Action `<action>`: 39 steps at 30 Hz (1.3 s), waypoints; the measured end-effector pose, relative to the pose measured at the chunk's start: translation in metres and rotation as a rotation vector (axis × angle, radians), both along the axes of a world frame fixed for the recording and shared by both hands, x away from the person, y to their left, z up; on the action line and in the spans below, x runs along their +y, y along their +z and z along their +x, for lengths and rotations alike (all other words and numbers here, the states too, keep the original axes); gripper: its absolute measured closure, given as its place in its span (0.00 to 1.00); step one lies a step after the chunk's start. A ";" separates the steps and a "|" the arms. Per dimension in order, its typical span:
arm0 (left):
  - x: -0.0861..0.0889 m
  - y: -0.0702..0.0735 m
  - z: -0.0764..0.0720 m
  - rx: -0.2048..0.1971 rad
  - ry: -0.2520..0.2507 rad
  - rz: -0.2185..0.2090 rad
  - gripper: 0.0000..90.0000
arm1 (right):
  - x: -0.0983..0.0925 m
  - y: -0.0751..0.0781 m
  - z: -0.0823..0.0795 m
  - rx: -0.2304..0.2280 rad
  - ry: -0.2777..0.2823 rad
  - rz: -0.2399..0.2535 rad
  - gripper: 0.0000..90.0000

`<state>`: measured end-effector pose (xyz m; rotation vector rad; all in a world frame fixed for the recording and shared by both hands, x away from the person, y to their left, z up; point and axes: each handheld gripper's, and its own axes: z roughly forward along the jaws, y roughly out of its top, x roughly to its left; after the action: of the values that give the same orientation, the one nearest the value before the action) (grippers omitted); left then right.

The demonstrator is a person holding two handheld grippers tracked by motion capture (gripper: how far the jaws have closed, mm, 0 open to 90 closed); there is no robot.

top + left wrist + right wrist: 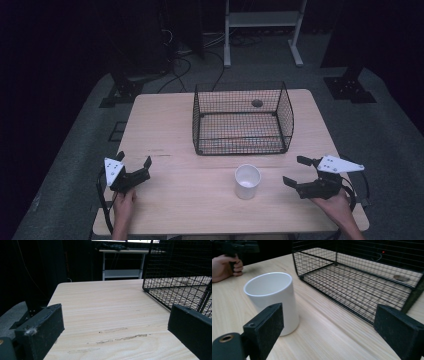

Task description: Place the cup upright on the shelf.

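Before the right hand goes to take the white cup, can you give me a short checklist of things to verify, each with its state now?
1. The white cup stands upright on the table: ok.
2. The right gripper has open jaws with nothing between them: ok.
3. Free path between right gripper and cup: ok.
4. The cup is empty: cannot tell, its bottom is partly hidden in the right gripper view.
5. The left gripper is open and apart from the cup: ok.
6. The wire basket holds nothing and stands behind the cup: ok.
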<state>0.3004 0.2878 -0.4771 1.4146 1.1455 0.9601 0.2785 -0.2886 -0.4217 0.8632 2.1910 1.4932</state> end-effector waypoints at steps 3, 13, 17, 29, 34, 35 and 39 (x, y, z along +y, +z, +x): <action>0.000 0.000 0.000 0.000 0.000 0.000 0.00 | 0.006 0.004 0.000 -0.002 0.024 -0.013 0.09; 0.000 0.000 0.000 -0.001 -0.001 -0.003 0.00 | 0.029 0.011 0.000 -0.004 0.095 -0.031 0.06; 0.001 0.000 0.000 -0.002 -0.001 -0.005 0.00 | 0.039 0.011 0.001 0.000 0.124 -0.045 0.04; 0.001 0.000 0.000 -0.005 -0.002 -0.006 0.00 | 0.072 0.006 0.006 0.035 0.214 -0.081 0.02; 0.001 0.000 0.000 -0.007 -0.002 -0.007 0.00 | 0.082 0.003 0.008 0.048 0.235 -0.092 0.02; 0.001 0.000 -0.001 -0.007 -0.003 -0.007 0.00 | 0.084 0.002 0.008 0.047 0.239 -0.096 0.02; 0.001 0.000 -0.001 -0.007 -0.004 -0.006 0.00 | 0.091 -0.002 0.010 0.057 0.250 -0.101 0.02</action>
<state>0.2998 0.2886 -0.4773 1.4070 1.1391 0.9576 0.2889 -0.1979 -0.4232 0.6250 2.4681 1.4658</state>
